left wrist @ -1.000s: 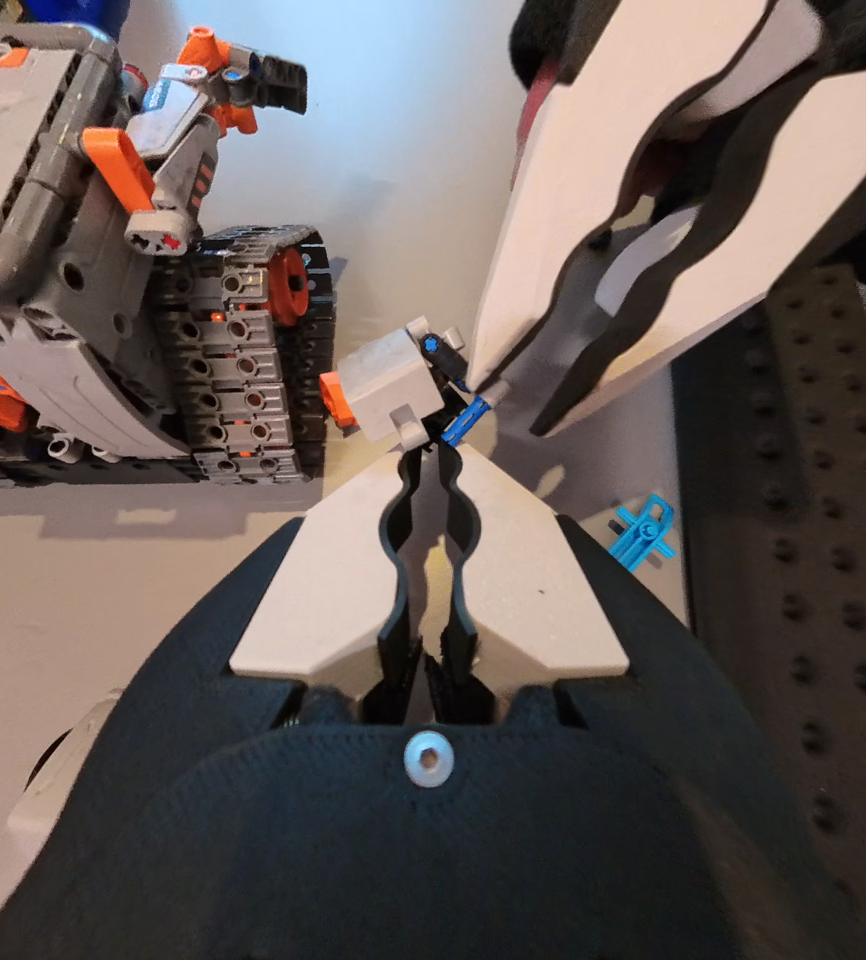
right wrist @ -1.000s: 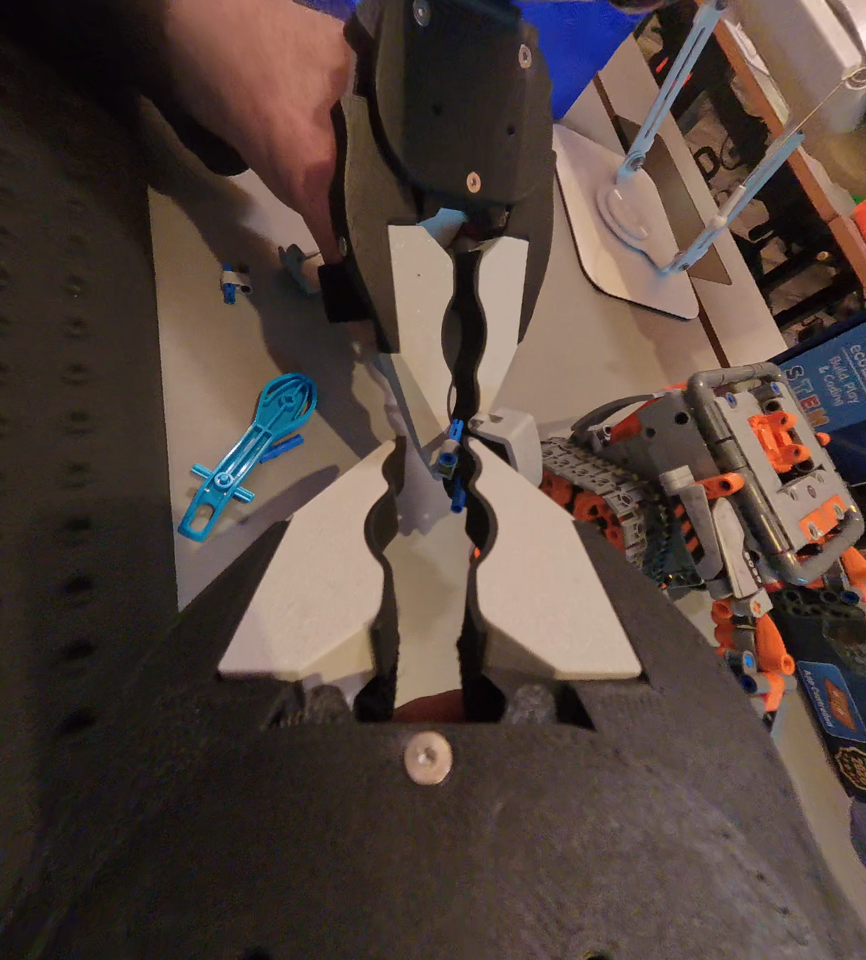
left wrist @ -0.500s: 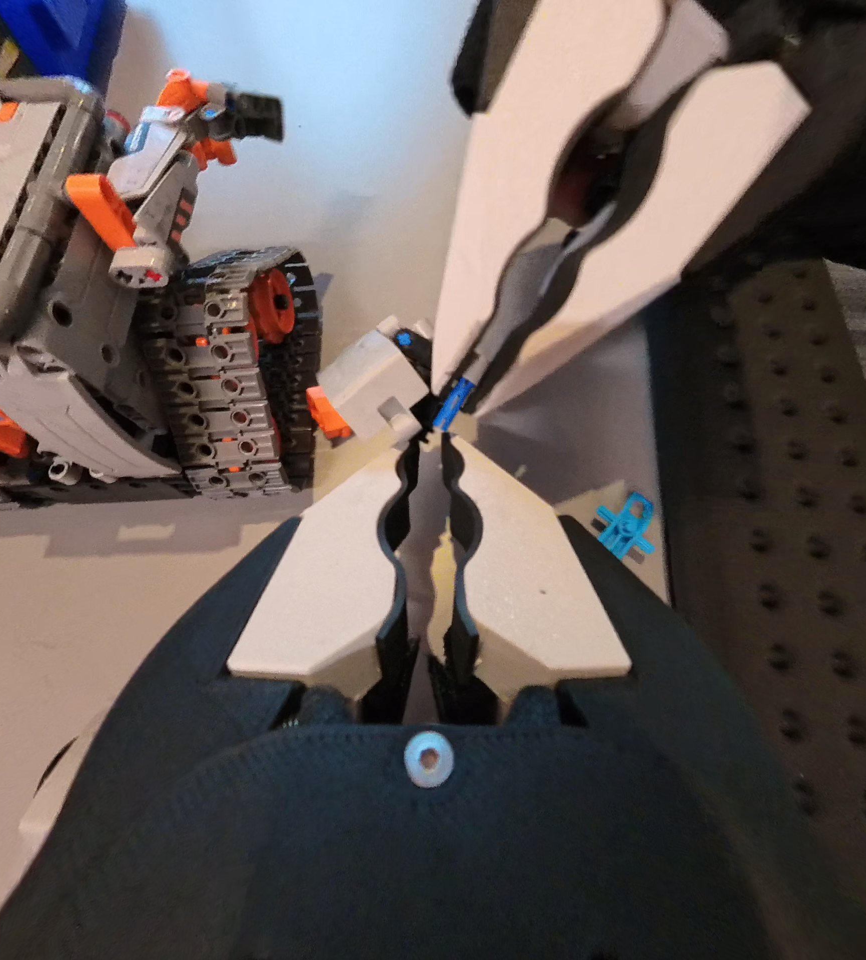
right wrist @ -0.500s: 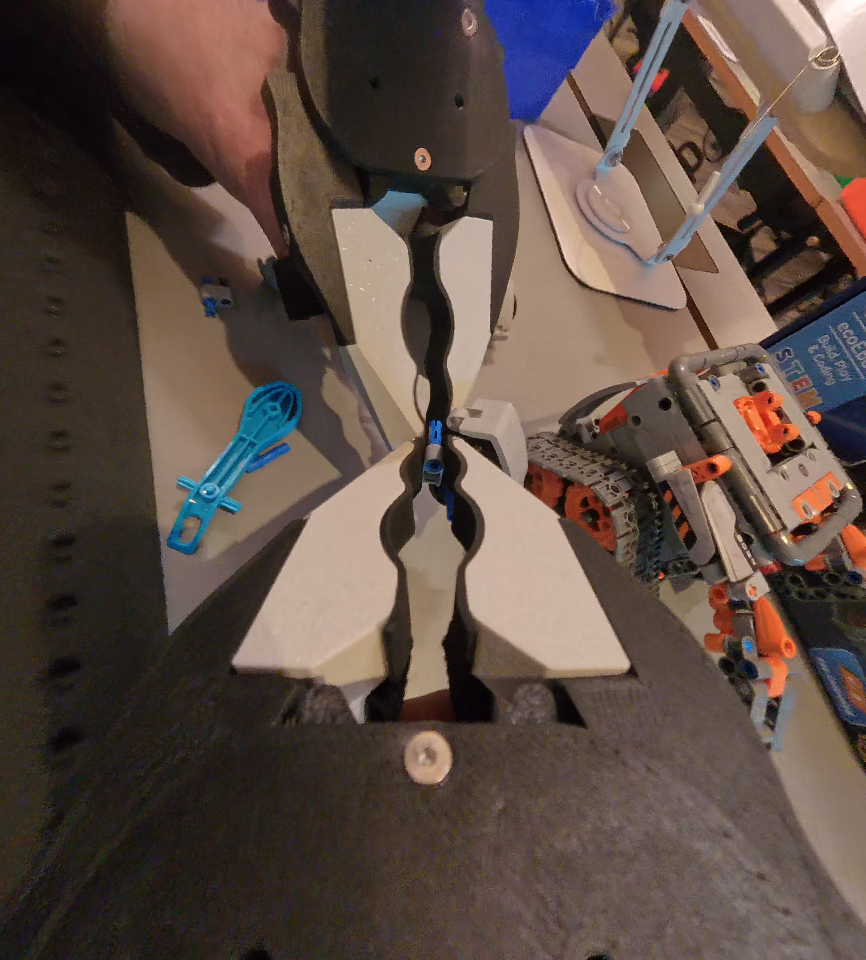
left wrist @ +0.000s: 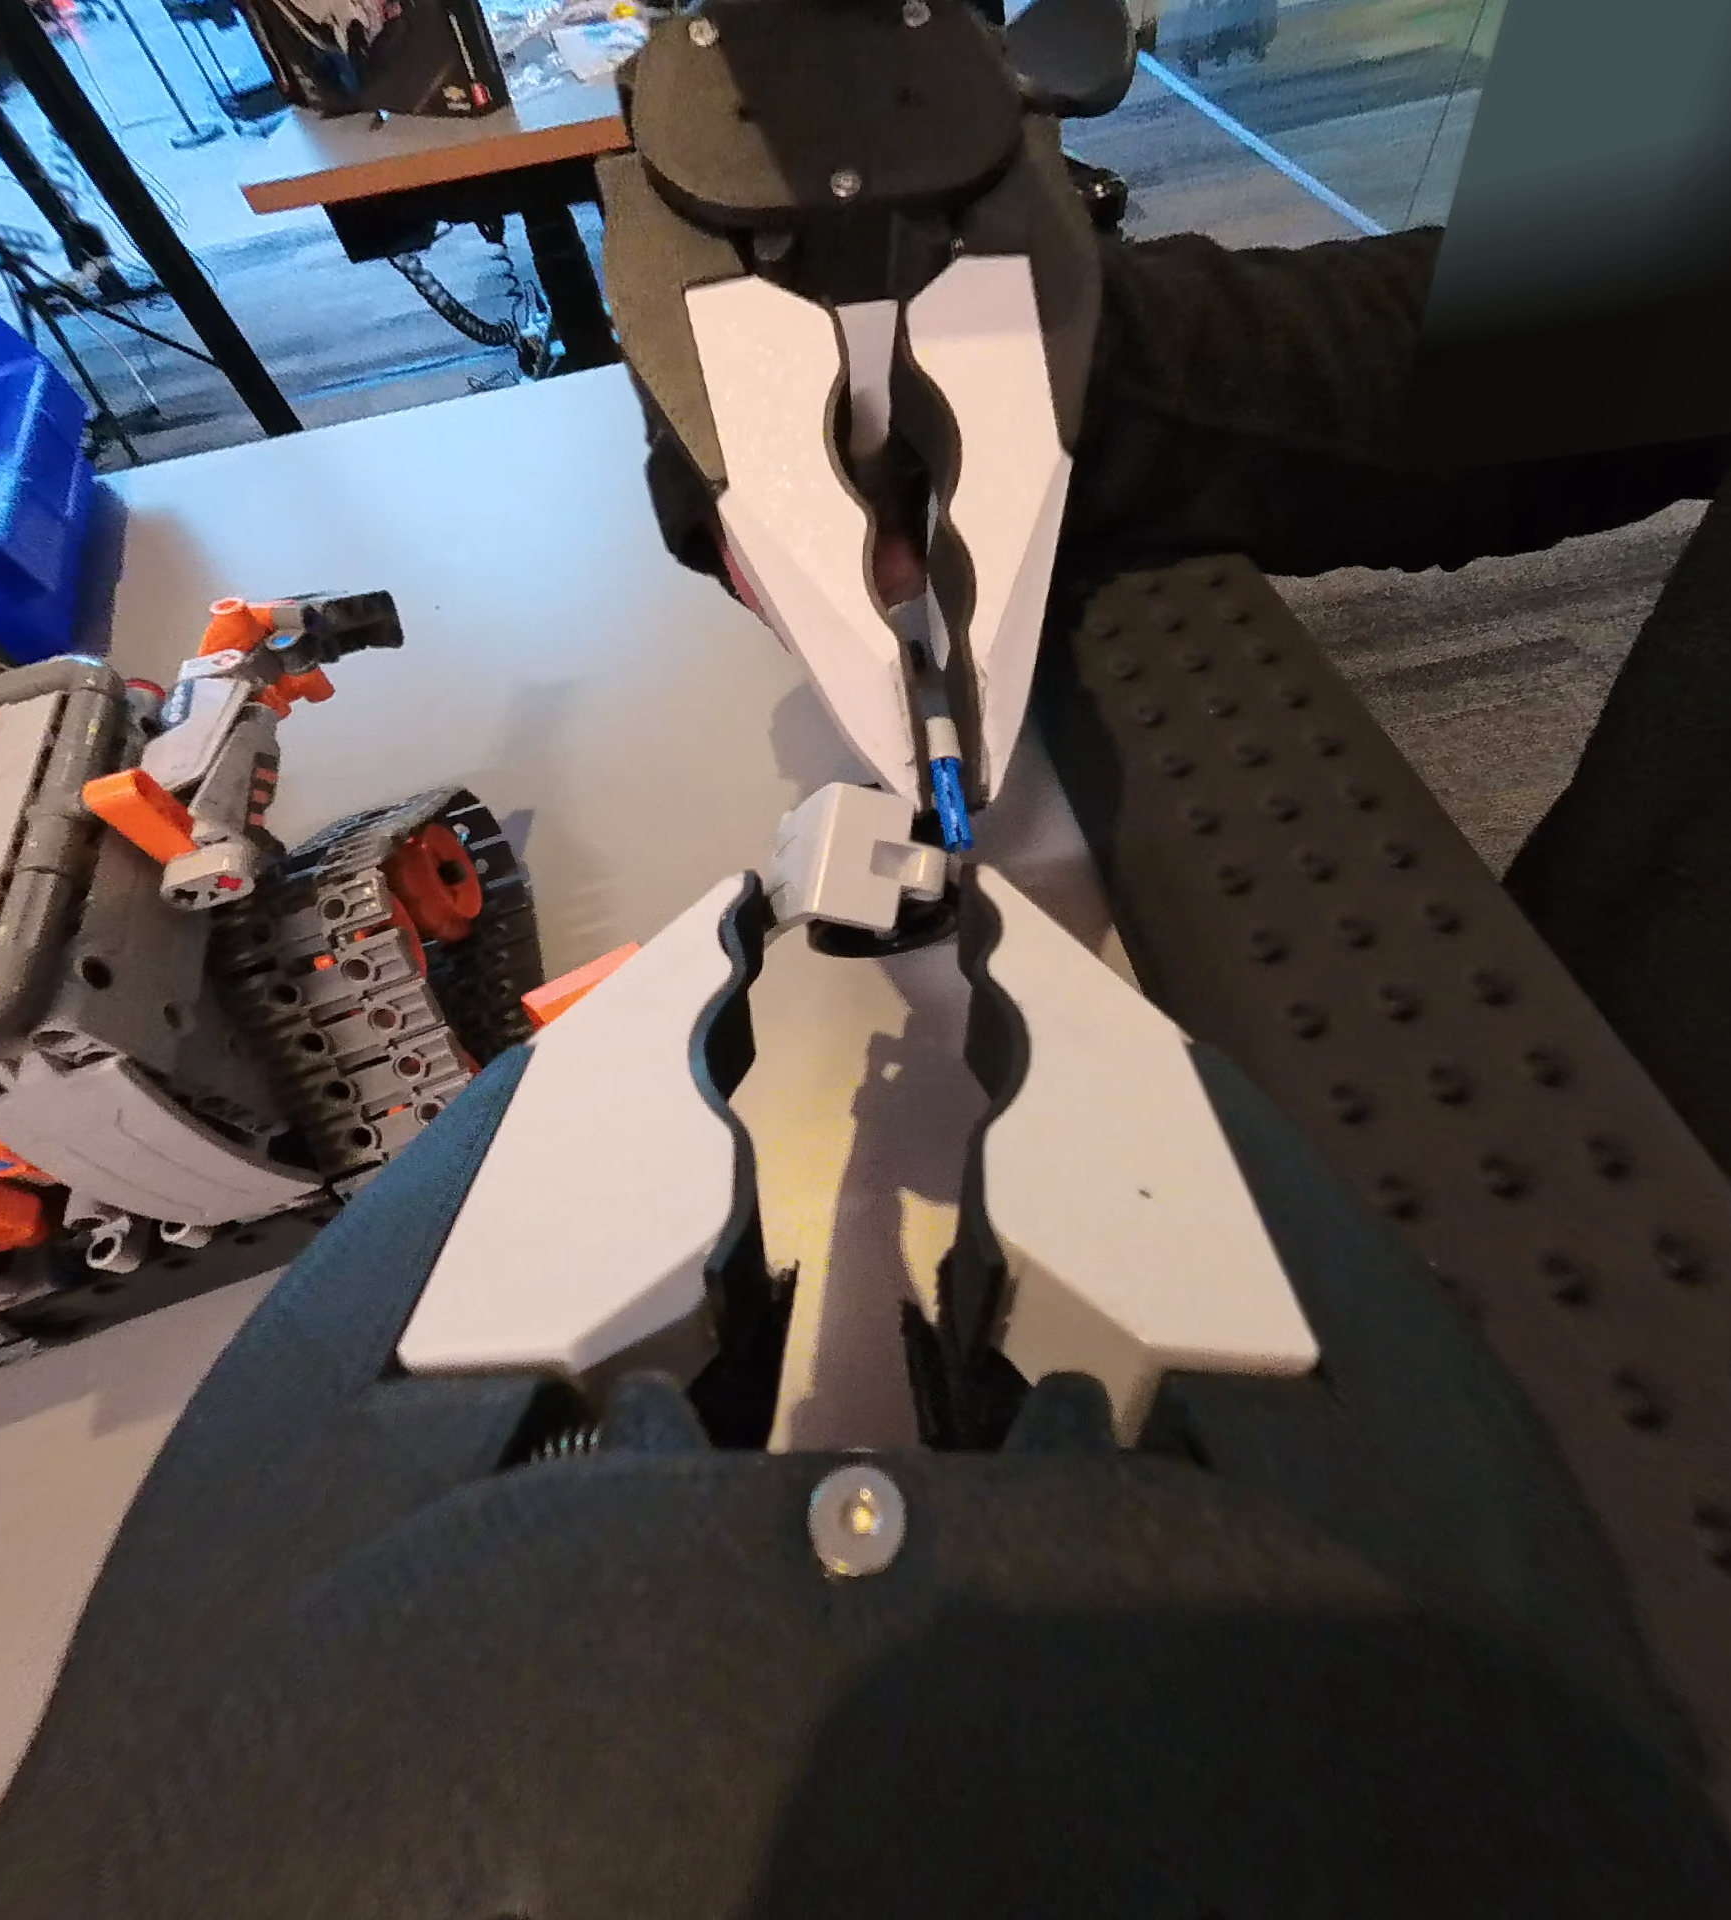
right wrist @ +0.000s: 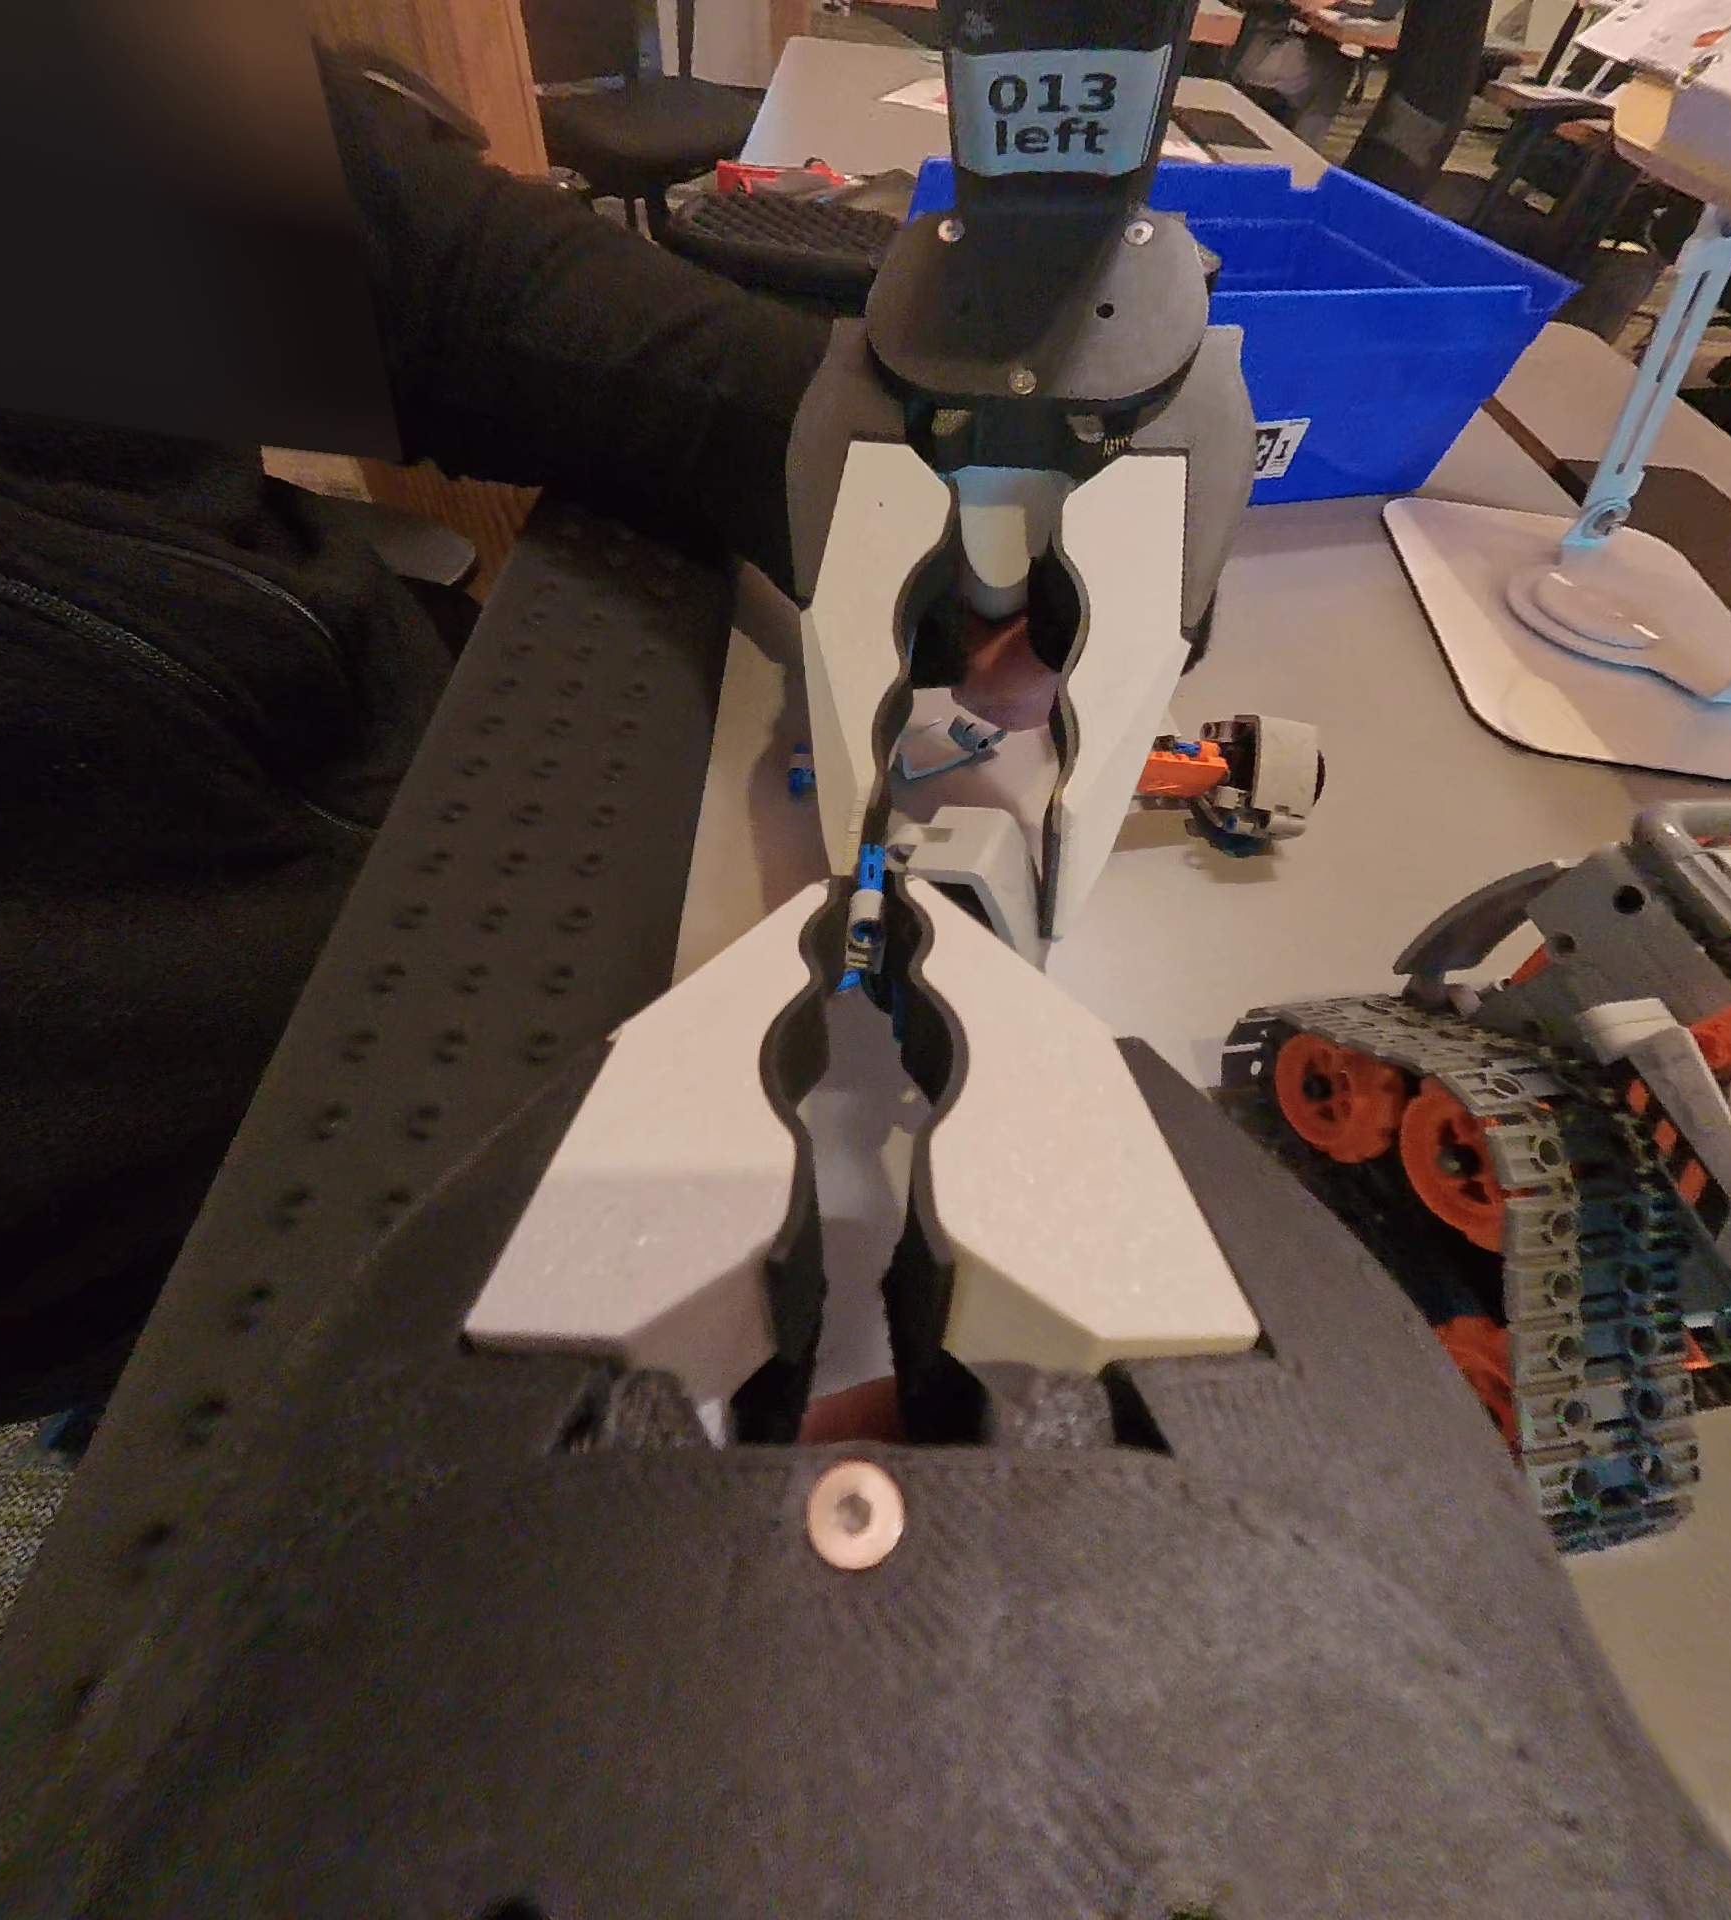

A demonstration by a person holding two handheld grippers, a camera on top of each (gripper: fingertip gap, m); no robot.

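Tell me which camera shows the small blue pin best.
The left wrist view: the blue pin sticks out in the open from the tip of the right hand-held gripper, just above the grey block. In the right wrist view the pin sits between that gripper's own fingertips, partly hidden.

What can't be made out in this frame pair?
- Left wrist view: underside of the grey block piece in the left gripper, hidden by its fingers.
- Both views: whether the small blue pin in the right gripper touches the block; too small.
- Both views: tracked grey-and-orange brick vehicle, cut off by the frame edge.
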